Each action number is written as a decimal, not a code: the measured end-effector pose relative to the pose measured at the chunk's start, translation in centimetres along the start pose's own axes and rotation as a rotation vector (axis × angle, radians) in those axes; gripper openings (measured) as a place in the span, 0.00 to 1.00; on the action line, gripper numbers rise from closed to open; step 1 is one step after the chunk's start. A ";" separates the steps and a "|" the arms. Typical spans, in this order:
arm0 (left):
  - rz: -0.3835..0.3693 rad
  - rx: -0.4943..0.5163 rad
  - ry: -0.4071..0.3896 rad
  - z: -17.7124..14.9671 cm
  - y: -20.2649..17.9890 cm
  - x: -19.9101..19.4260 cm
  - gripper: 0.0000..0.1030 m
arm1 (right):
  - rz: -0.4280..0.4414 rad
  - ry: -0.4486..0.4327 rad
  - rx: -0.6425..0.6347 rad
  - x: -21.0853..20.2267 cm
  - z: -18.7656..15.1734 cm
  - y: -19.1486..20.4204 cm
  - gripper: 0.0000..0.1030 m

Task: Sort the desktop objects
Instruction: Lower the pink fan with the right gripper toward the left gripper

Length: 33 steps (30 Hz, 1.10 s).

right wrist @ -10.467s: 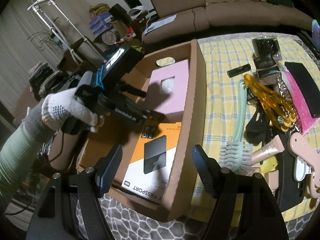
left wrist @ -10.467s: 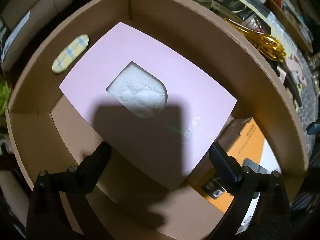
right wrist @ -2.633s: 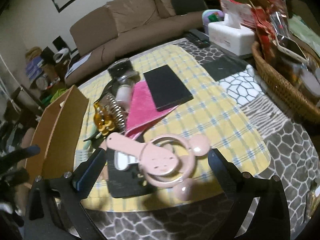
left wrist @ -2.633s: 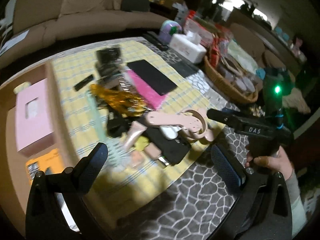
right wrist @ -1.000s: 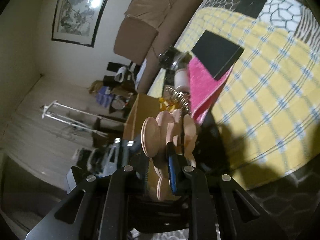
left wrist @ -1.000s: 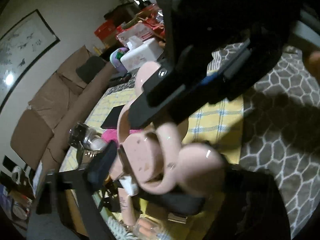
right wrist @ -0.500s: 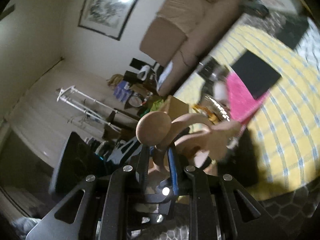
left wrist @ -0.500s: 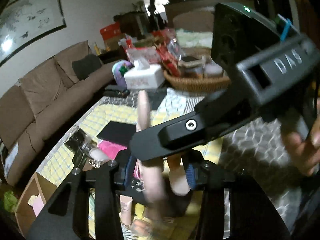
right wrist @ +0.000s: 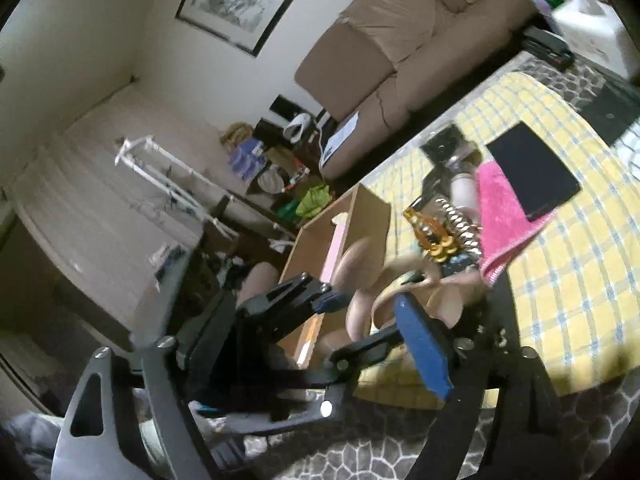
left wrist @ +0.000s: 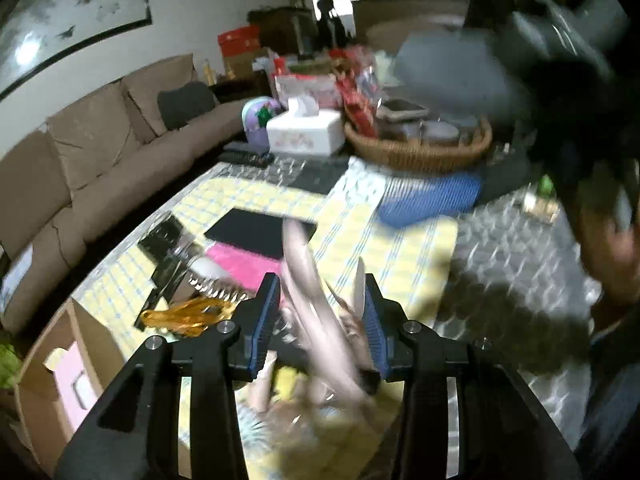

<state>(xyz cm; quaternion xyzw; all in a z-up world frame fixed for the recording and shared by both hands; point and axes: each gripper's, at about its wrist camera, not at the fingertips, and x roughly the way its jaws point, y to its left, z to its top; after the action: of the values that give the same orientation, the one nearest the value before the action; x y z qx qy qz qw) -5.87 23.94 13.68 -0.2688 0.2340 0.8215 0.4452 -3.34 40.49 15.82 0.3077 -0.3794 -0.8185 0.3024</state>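
Note:
A pink handheld fan [left wrist: 316, 312] with round ears stands blurred between the blue pads of my left gripper [left wrist: 318, 320], which is shut on it above the yellow checked cloth [left wrist: 404, 248]. In the right wrist view the fan [right wrist: 384, 276] sits in the left gripper's fingers [right wrist: 420, 344] in front of the cardboard box [right wrist: 320, 240]. My right gripper's own fingers are spread wide at the bottom of that view and hold nothing. The right gripper's dark body [left wrist: 560, 72] shows blurred at upper right in the left wrist view.
On the cloth lie a black flat case [left wrist: 260, 232], a pink cloth [left wrist: 240, 264], gold clips [left wrist: 188, 316] and a bottle [right wrist: 460, 184]. The box [left wrist: 52, 368] holds a pink box. A wicker basket [left wrist: 420, 148], tissue box [left wrist: 304, 132] and sofa [left wrist: 80, 168] lie beyond.
The right gripper has let go of the pink fan and pulled away to the upper right. The fan now rests in the left gripper alone, which has tilted down towards the cloth.

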 end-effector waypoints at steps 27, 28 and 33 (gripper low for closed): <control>0.027 -0.307 0.106 -13.1 -4.4 -7.3 0.68 | -0.401 0.217 -0.031 7.7 -3.9 -6.1 0.71; 0.050 -0.304 0.103 -13.6 -4.8 -7.3 0.69 | -0.405 0.218 -0.033 7.9 -4.1 -6.1 0.71; 0.096 -0.330 0.095 -14.6 -5.4 -6.1 0.71 | -0.414 0.216 -0.036 8.7 -4.5 -5.9 0.70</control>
<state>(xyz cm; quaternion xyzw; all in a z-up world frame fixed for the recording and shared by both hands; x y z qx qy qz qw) 4.97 13.82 6.03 -0.3652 0.1292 0.8555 0.3436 -7.06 35.32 6.34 0.4591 -0.2592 -0.8320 0.1725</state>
